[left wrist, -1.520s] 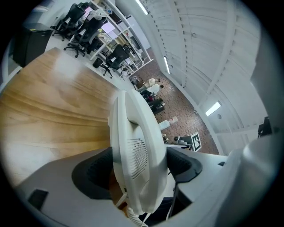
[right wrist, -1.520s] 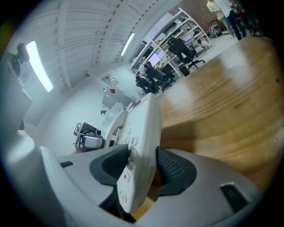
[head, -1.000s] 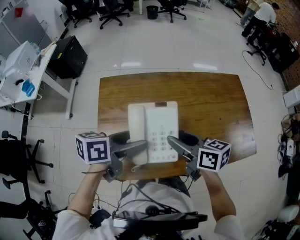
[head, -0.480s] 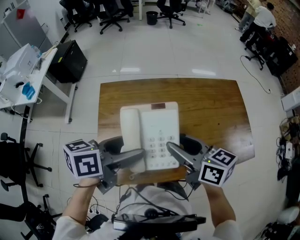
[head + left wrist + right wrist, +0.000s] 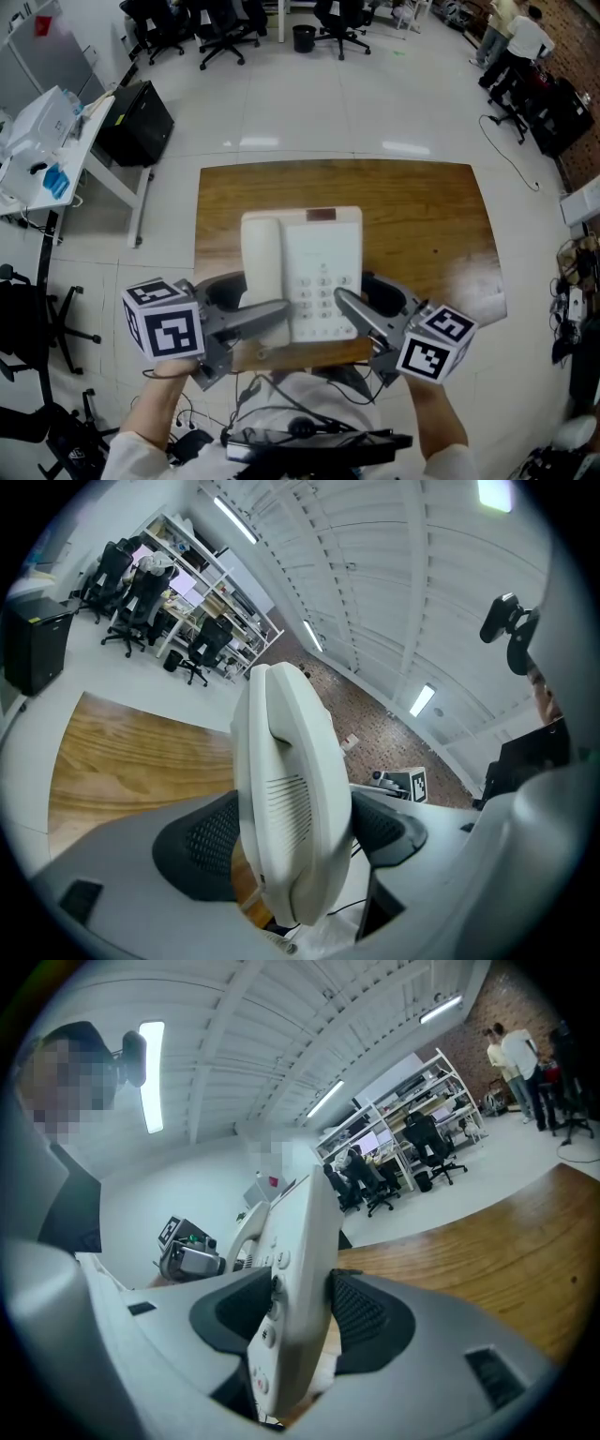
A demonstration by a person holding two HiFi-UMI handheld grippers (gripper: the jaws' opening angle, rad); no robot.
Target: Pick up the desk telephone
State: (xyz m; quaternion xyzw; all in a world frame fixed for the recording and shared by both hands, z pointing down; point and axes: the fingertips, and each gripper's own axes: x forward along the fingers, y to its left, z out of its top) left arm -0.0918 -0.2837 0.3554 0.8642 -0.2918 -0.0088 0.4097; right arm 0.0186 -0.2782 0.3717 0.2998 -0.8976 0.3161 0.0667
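the pale floor [image 5: 375, 103] is the biggest thing here. black office chairs [image 5: 225, 23] stand far off at the top, and a black box [image 5: 141, 112] sits at the left. a brown wooden surface [image 5: 422, 216] stands in the middle of the floor.

the white desk telephone [image 5: 323, 267] is held up over the near half of that surface, between the two grippers. its handset [image 5: 262, 258] lies along the left side of the phone. the little keys [image 5: 323, 286] are on the right side.

the left gripper [image 5: 292, 834] has the handset side of the phone. its dark fingers [image 5: 202, 846] are clamped on it, one on each face, with the phone standing edge-on between them.

the right gripper [image 5: 295, 1321] has the key side. its fingers [image 5: 370, 1321] are clamped on that edge too, and one of them presses on the face with the keys.

each gripper carries a white cube with black squares: the left cube [image 5: 164, 319] and the right cube [image 5: 436, 342] sit close to the person, near the bottom of the head view.
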